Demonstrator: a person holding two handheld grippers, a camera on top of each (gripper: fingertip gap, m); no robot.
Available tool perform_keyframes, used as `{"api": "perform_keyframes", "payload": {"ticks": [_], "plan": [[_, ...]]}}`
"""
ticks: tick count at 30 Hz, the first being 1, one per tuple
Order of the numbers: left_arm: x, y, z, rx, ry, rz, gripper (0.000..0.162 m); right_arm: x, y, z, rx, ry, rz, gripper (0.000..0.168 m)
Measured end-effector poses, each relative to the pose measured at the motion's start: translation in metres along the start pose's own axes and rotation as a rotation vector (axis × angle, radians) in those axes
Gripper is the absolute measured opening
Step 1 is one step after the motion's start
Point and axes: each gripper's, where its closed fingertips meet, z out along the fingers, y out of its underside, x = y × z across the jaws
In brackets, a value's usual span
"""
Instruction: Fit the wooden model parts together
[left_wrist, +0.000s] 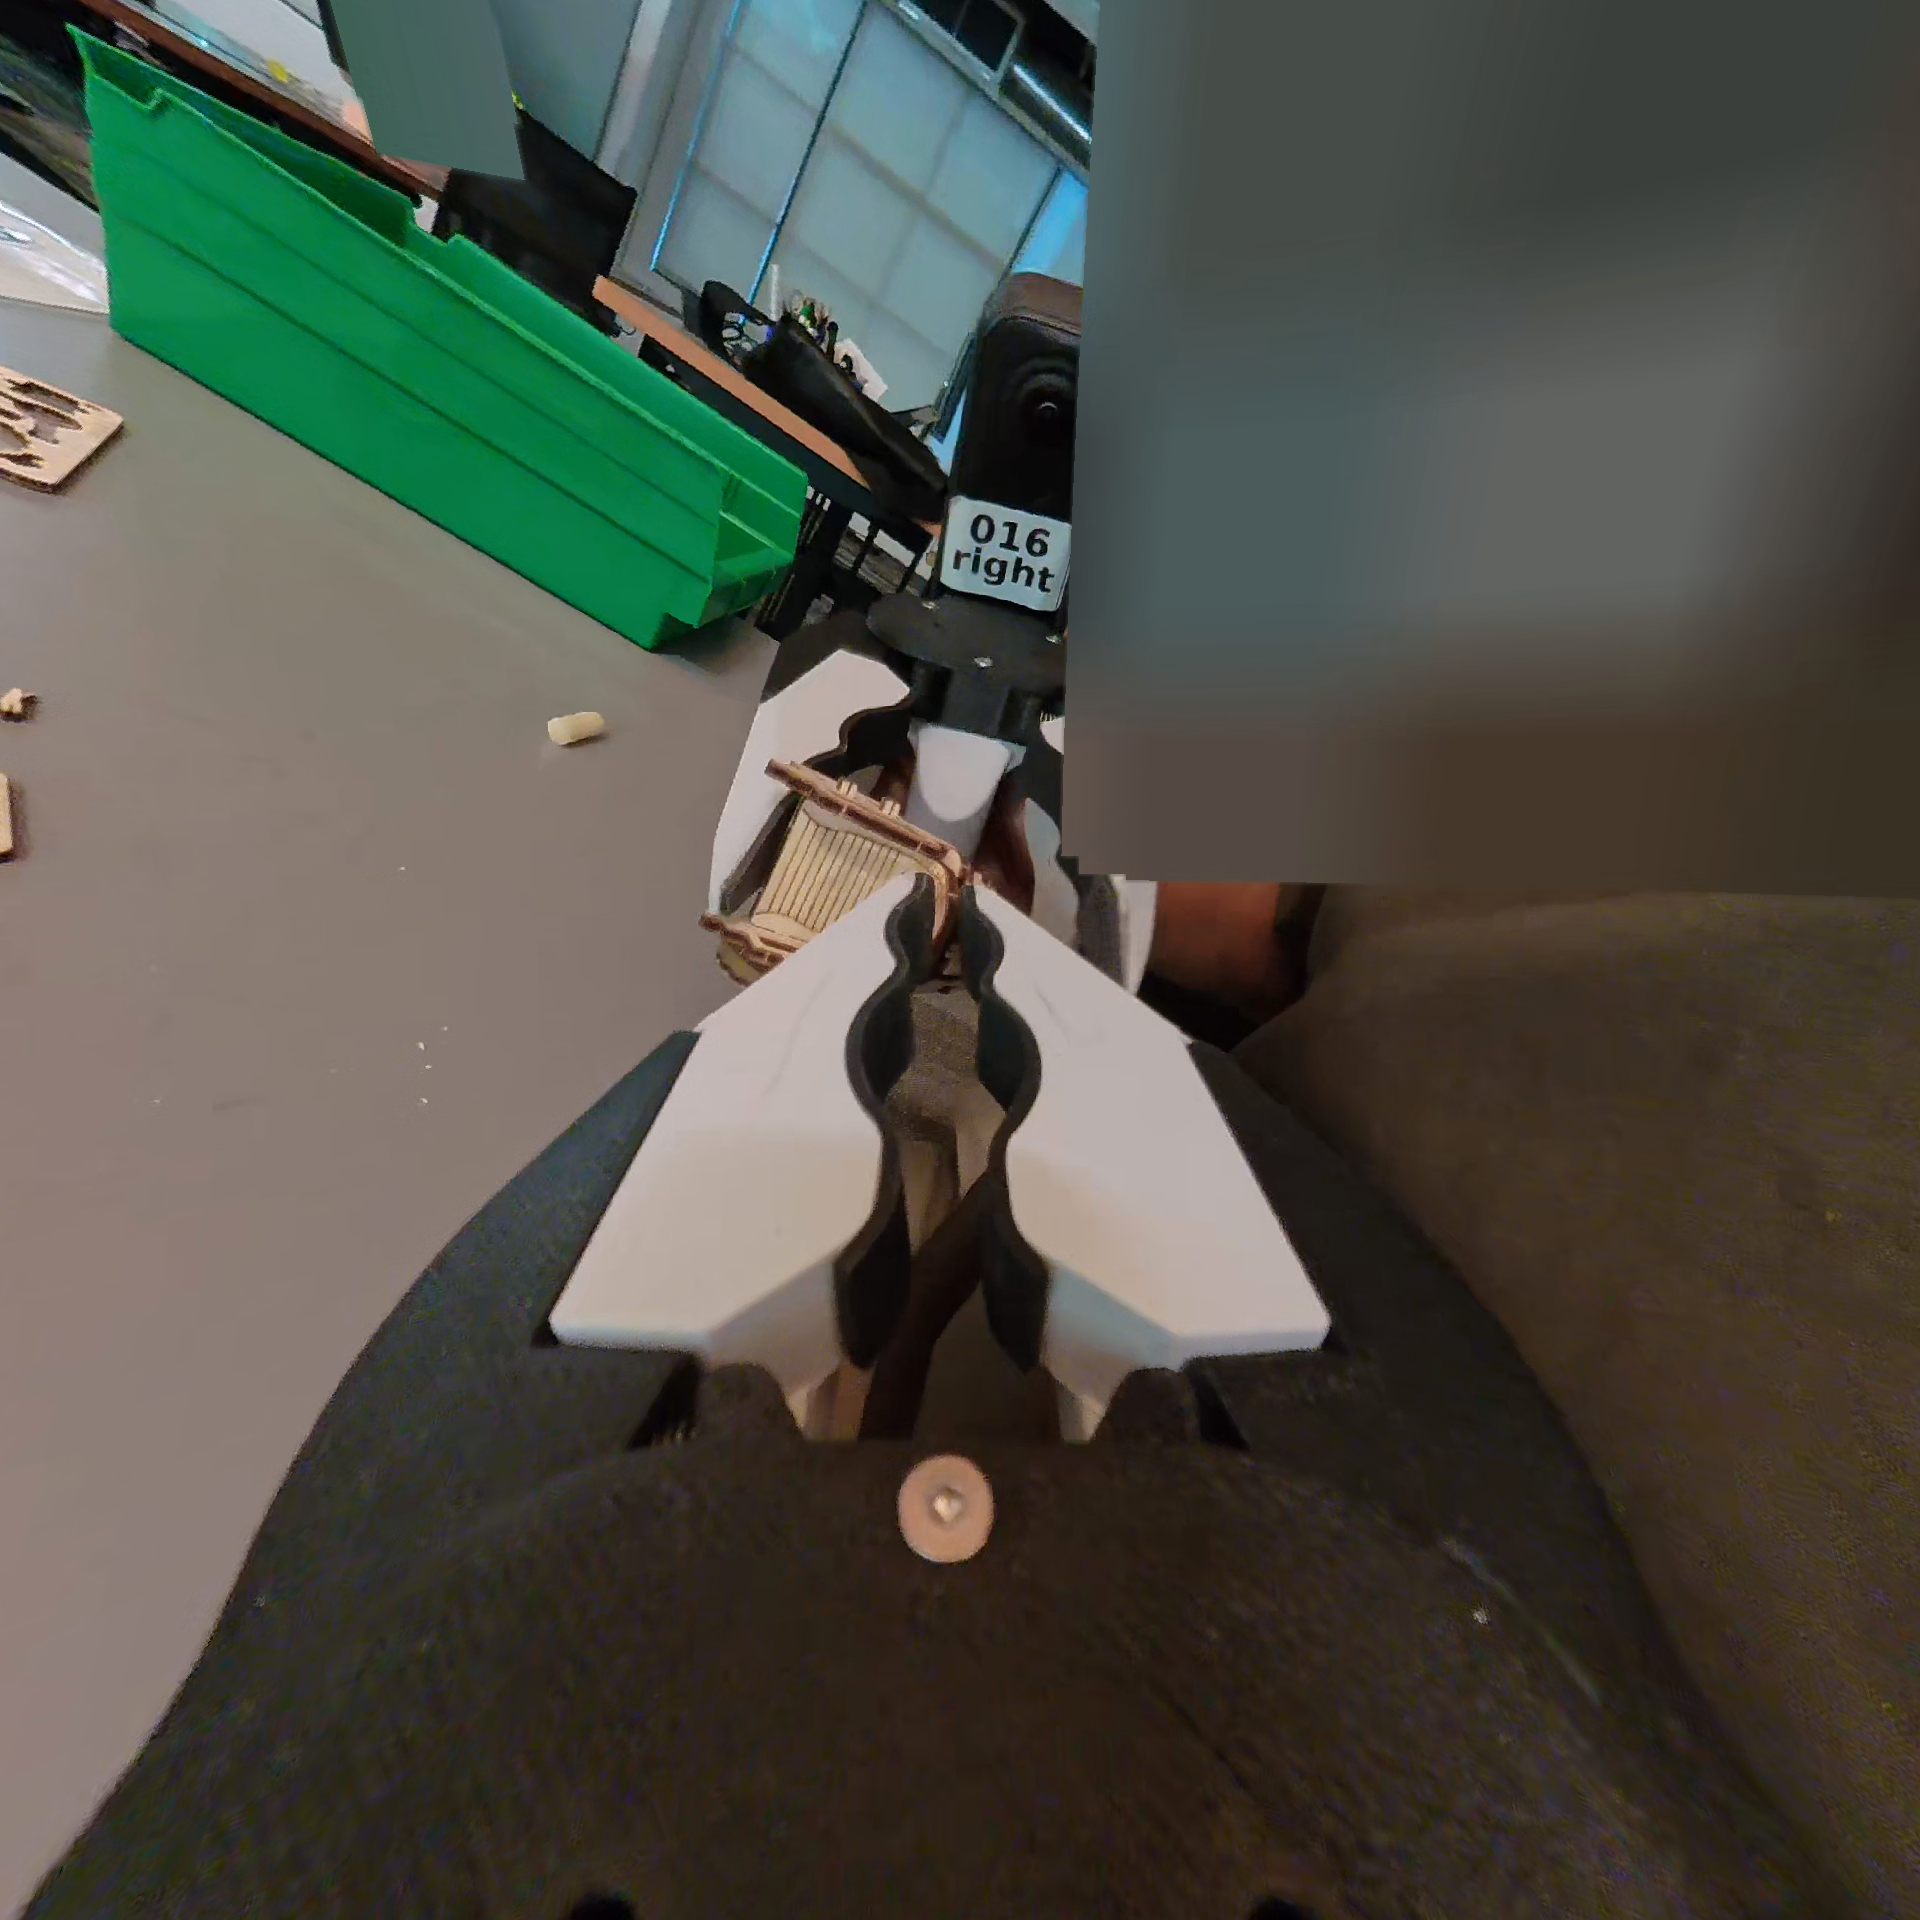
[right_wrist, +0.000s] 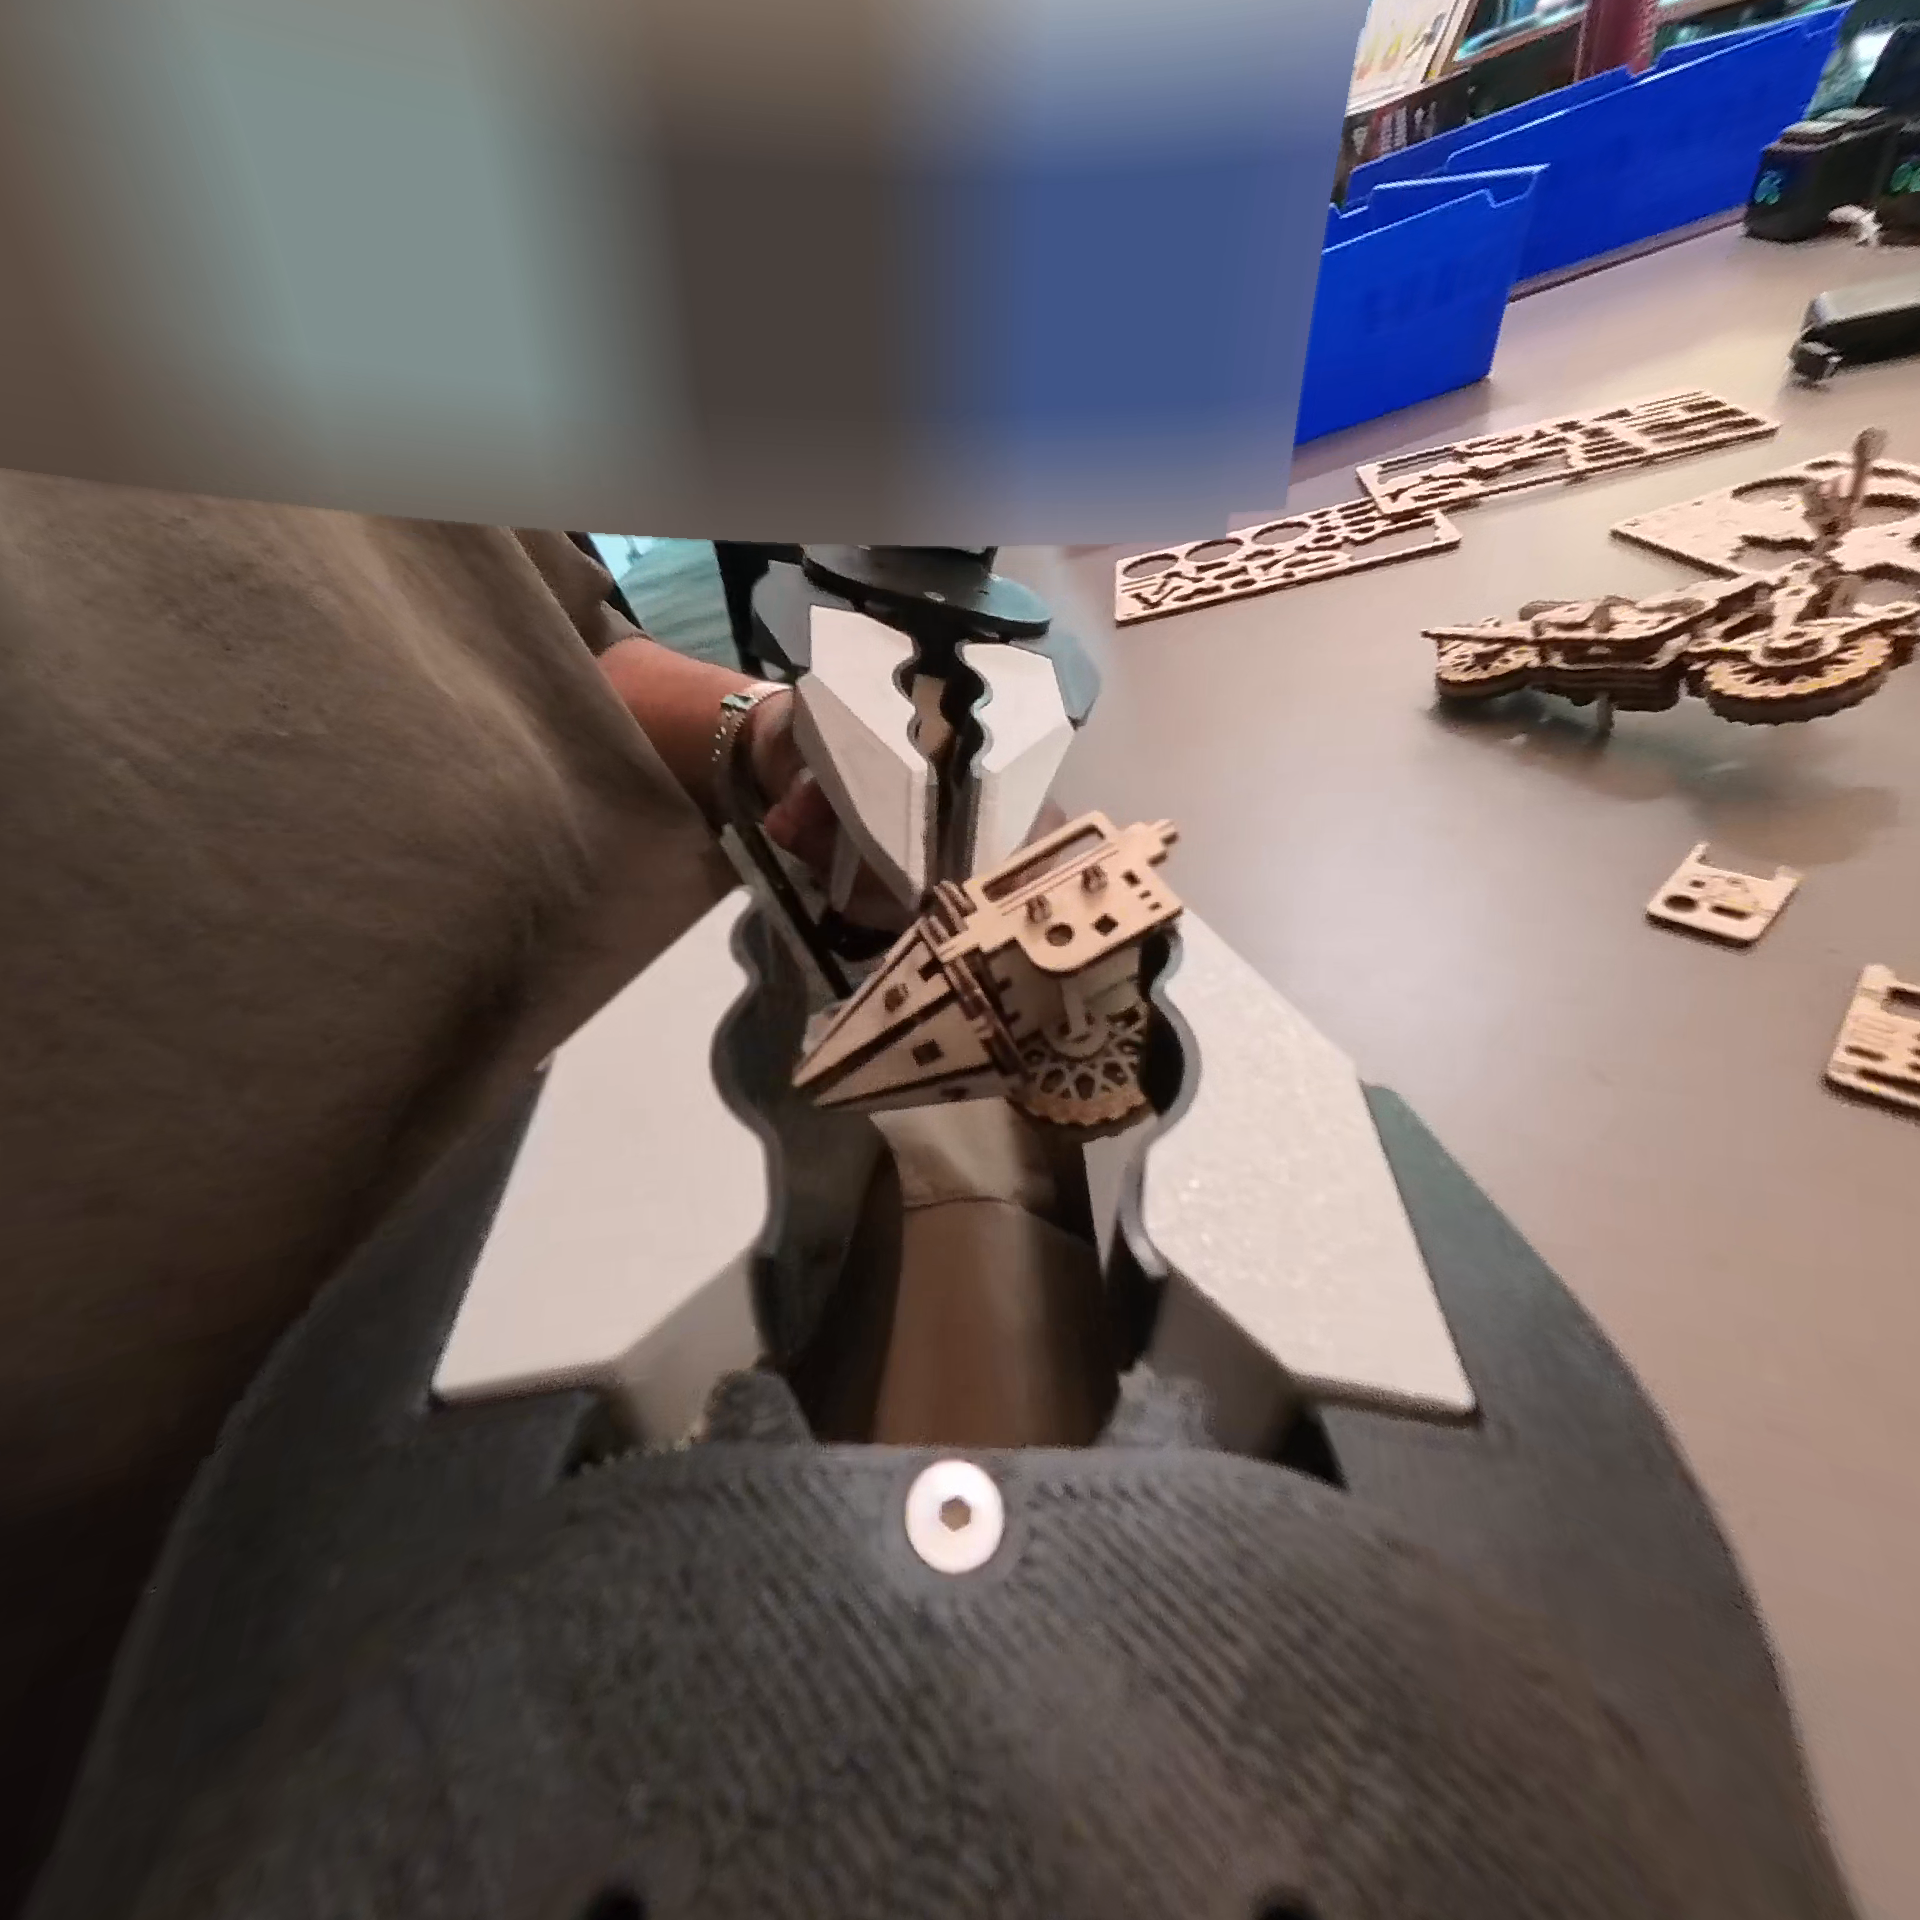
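Left: the left gripper (left_wrist: 938, 902), jaws nearly closed, is pinched on one edge of the wooden sub-assembly (left_wrist: 831, 873), which is held in the air above the grey table (left_wrist: 312, 935), near a green bin (left_wrist: 416, 343). Right: the right gripper (right_wrist: 961, 997), jaws moderately wide, grips the same sub-assembly (right_wrist: 997, 997) around its gear end. Seating is best achieved by keeping tab and slot aligned and pressing gently, since thin plywood probably snaps. A white label is borne by the right gripper's camera mount (left_wrist: 1003, 556); its writing is not reproduced.
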Motion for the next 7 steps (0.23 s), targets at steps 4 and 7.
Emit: {"api": "perform_keyframes", "payload": {"ticks": [4, 7], "plan": [[-0.001, -0.010, -0.004, 0.065, 0.039, -0.095, 0.000, -0.004, -0.005, -0.001, 0.031, -0.019, -0.022, 0.080], [0.003, -0.018, -0.007, 0.123, 0.114, -0.199, 0.000, -0.010, -0.011, -0.002, 0.066, -0.041, -0.042, 0.084]]}}
